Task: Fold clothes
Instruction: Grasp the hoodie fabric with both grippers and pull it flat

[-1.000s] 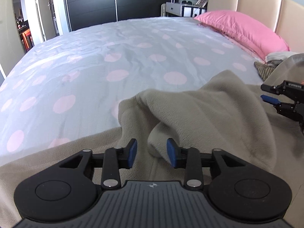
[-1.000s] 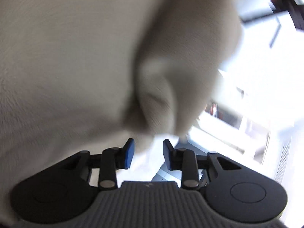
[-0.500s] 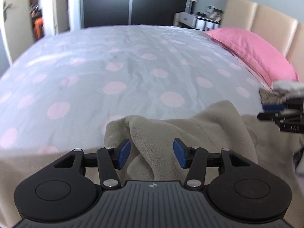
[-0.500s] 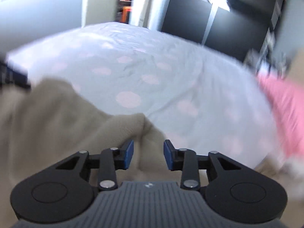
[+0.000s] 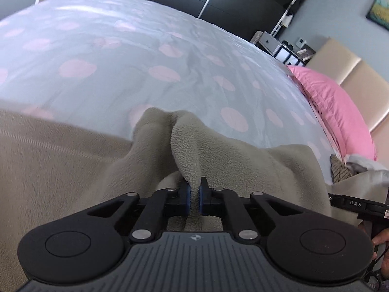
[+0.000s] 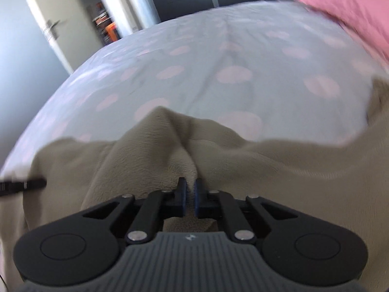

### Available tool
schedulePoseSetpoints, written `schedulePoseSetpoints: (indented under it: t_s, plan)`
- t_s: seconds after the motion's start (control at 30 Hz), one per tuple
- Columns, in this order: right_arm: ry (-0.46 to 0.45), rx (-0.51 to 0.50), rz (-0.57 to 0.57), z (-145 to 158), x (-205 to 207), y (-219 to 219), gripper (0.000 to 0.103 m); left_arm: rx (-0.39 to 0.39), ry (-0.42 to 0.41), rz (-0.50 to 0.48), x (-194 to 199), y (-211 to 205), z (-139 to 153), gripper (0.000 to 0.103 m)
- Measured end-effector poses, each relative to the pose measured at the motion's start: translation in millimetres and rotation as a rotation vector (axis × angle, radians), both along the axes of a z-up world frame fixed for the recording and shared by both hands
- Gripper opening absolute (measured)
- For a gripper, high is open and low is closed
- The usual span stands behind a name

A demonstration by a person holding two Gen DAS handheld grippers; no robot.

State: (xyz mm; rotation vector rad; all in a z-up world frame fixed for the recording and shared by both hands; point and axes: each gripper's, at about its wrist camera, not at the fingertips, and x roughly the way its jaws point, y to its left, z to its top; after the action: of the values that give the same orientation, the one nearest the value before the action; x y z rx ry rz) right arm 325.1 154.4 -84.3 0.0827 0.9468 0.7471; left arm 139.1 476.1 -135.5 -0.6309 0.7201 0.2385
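A beige fleece (image 5: 243, 165) lies bunched on the bed, filling the space just ahead of and beneath both grippers. The left gripper (image 5: 193, 194) has just closed; its blue pads pinch a raised ridge of the fleece that runs forward from its fingertips. The right gripper (image 6: 190, 193) has likewise just closed, with a fold of the same fleece caught between its pads and peaking just ahead of them. The right gripper's black body and a hand (image 5: 381, 238) show at the left gripper's right, low at the edge. Beyond the fleece stretches a pale duvet (image 5: 145, 56) with pink dots. To the left gripper's far right lie a pink pillow (image 5: 335, 107) and a padded headboard (image 5: 359, 77).
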Motion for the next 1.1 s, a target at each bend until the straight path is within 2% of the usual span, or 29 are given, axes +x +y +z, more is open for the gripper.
schedulePoseSetpoints:
  t_s: [0.07, 0.13, 0.27, 0.3, 0.33, 0.4, 0.47, 0.53, 0.6, 0.67, 0.73, 0.87, 0.97, 1.1]
  plan:
    - [0.070, 0.063, -0.042, -8.7, 6.4, -15.6, 0.005, -0.061, -0.029, 0.034, -7.0, 7.3, -10.7, 0.005]
    - [0.125, 0.114, -0.077, -14.7, 11.1, -27.9, 0.005, -0.077, -0.050, 0.054, -9.5, 7.6, -12.5, 0.005]
    - [0.146, 0.135, -0.099, -6.4, 9.4, -32.3, 0.007, -0.069, -0.053, 0.049, -14.4, 4.8, -3.2, 0.008]
    - [0.125, 0.126, -0.088, -1.0, 5.8, -32.9, 0.008, -0.042, -0.047, 0.042, -17.4, 1.9, 3.5, 0.009]
    - [0.087, 0.108, -0.079, 5.8, 0.1, -33.3, 0.016, -0.015, -0.041, 0.035, -20.3, -1.0, 10.1, 0.010]
    - [-0.033, 0.055, -0.058, 21.1, -16.8, -34.1, 0.024, 0.071, -0.026, 0.022, -27.0, -11.6, 24.8, 0.015]
    - [-0.144, 0.034, -0.025, 36.5, -35.2, -34.2, 0.024, 0.173, -0.026, 0.008, -34.6, -27.4, 39.1, 0.016]
    - [-0.206, 0.047, 0.026, 48.9, -53.7, -29.8, 0.024, 0.246, -0.052, -0.019, -39.9, -47.0, 50.7, 0.016]
    - [-0.271, 0.046, 0.107, 59.1, -73.8, -16.6, 0.024, 0.283, -0.075, -0.050, -40.6, -64.2, 56.7, 0.016]
    - [-0.336, 0.030, 0.187, 67.0, -93.8, 0.0, 0.024, 0.282, -0.063, -0.078, -35.7, -79.5, 54.9, 0.016]
    - [-0.367, 0.009, 0.184, 67.0, -107.5, 11.6, 0.023, 0.278, -0.052, -0.102, -32.0, -93.4, 52.3, 0.016]
    - [-0.279, 0.037, 0.027, 55.5, -106.2, -6.4, 0.024, 0.243, -0.032, -0.091, -33.5, -103.9, 38.0, 0.015]
    - [-0.151, 0.056, -0.059, 38.3, -98.3, -29.8, 0.025, 0.198, -0.039, -0.102, -30.1, -109.1, 32.4, 0.015]
    - [-0.001, 0.122, -0.145, 17.4, -86.6, -49.7, 0.041, 0.206, -0.044, -0.146, -10.8, -126.0, 33.5, 0.015]
